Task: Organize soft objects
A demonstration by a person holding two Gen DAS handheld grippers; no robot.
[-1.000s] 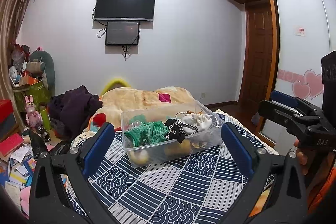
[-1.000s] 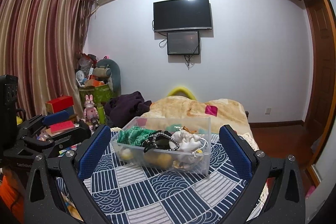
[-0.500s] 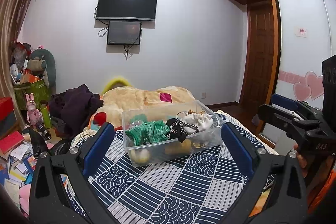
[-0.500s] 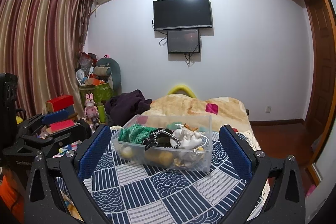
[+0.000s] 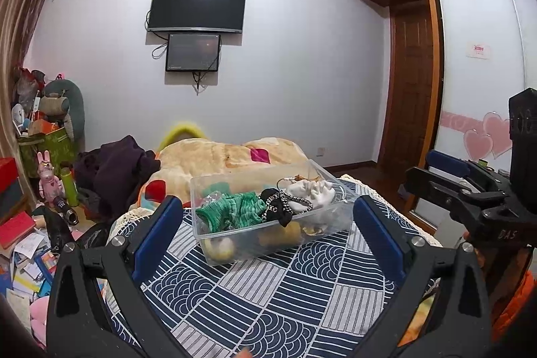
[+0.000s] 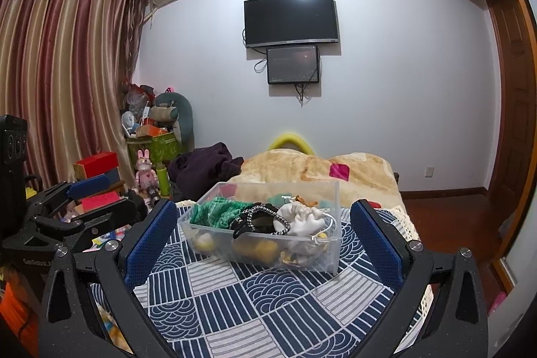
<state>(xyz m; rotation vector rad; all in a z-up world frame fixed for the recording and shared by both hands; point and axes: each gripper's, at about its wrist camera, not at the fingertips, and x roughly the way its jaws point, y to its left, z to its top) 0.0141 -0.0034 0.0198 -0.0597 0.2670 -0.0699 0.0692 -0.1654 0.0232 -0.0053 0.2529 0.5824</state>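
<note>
A clear plastic bin (image 5: 335,217) (image 6: 330,190) stands on a blue and white patterned cloth (image 5: 268,291) (image 6: 255,297). It holds a green knit piece (image 5: 231,210) (image 6: 218,212), a black and white braided band (image 5: 280,207) (image 6: 261,217), a white soft item (image 5: 310,192) (image 6: 302,218) and yellow soft things below (image 5: 220,247) (image 6: 265,247). My left gripper (image 5: 266,230) is open and empty, short of the bin. My right gripper (image 6: 263,234) is open and empty, also short of it. Each gripper shows at the edge of the other's view (image 5: 453,176) (image 6: 84,197).
A beige blanket (image 5: 235,156) (image 6: 319,166) and dark clothes (image 5: 114,170) (image 6: 204,163) lie behind the bin. Boxes, toys and papers crowd the floor at left (image 5: 33,223) (image 6: 144,156). A wardrobe (image 5: 480,56) and door (image 6: 513,89) stand at right.
Both views have shifted slightly; the bin sits a little lower and closer in the right wrist view. Both grippers stay open and empty.
</note>
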